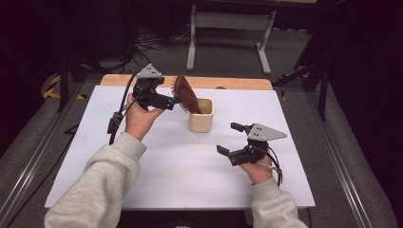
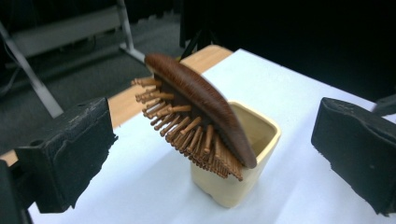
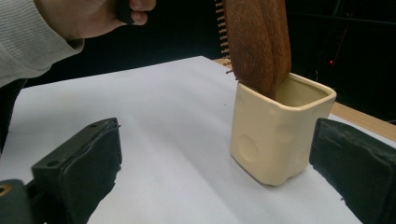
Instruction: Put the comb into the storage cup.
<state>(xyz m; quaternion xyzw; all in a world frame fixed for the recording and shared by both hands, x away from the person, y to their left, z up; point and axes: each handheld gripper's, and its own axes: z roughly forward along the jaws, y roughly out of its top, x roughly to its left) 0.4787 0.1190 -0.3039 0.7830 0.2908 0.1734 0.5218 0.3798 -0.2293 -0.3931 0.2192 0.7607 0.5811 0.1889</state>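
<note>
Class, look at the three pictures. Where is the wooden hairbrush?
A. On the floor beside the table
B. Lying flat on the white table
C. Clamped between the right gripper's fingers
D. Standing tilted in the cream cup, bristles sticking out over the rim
D: the hairbrush leans with its lower end inside the cup, its bristles pointing out past the rim, and the left gripper stands open, apart from it.

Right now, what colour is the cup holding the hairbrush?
Cream cup; clearest in the right gripper view.

Probably a lab: white table (image 1: 157, 180), floor cables (image 1: 157, 40), metal stand (image 1: 230, 21).
</note>
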